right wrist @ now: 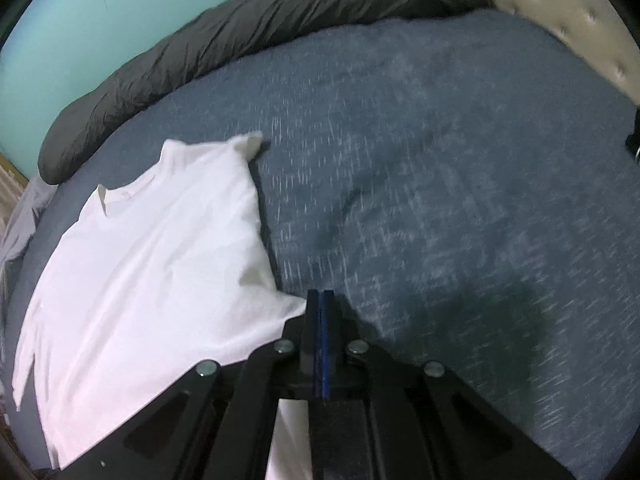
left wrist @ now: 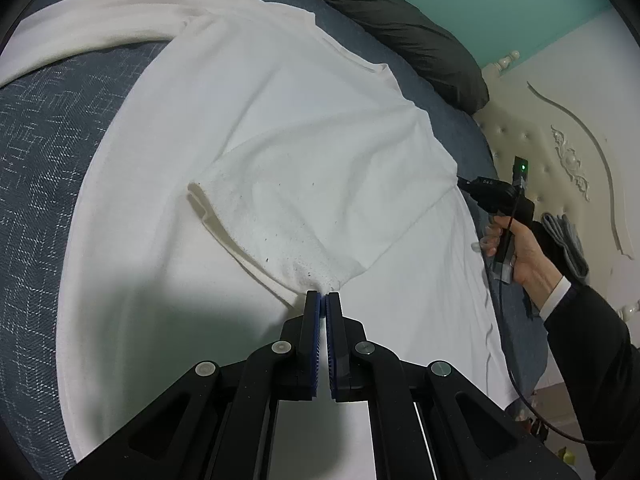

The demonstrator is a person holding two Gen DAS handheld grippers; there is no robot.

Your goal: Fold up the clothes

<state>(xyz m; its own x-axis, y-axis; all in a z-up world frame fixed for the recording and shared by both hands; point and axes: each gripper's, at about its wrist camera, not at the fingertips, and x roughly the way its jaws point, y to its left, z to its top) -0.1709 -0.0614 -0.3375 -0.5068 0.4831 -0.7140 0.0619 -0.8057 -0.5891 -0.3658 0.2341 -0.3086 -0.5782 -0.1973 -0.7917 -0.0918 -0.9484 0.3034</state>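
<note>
A white long-sleeved shirt (left wrist: 280, 128) lies spread on a dark blue patterned bed cover (left wrist: 44, 152). My left gripper (left wrist: 323, 296) is shut on the end of a sleeve folded across the shirt's body. The other sleeve (left wrist: 92, 28) curves away at the upper left. My right gripper (left wrist: 464, 182) shows at the shirt's right edge, held in a hand. In the right wrist view the right gripper (right wrist: 321, 294) has its jaws pressed together at the edge of the white shirt (right wrist: 152, 248); the cloth meets the fingertips, but a grip on it is not clear.
A dark grey duvet (right wrist: 240, 40) lies bunched along the far side of the bed. A cream tufted headboard (left wrist: 560, 152) stands to the right, with folded grey cloth (left wrist: 568, 240) near it. Bare blue bed cover (right wrist: 440, 180) stretches right of the shirt.
</note>
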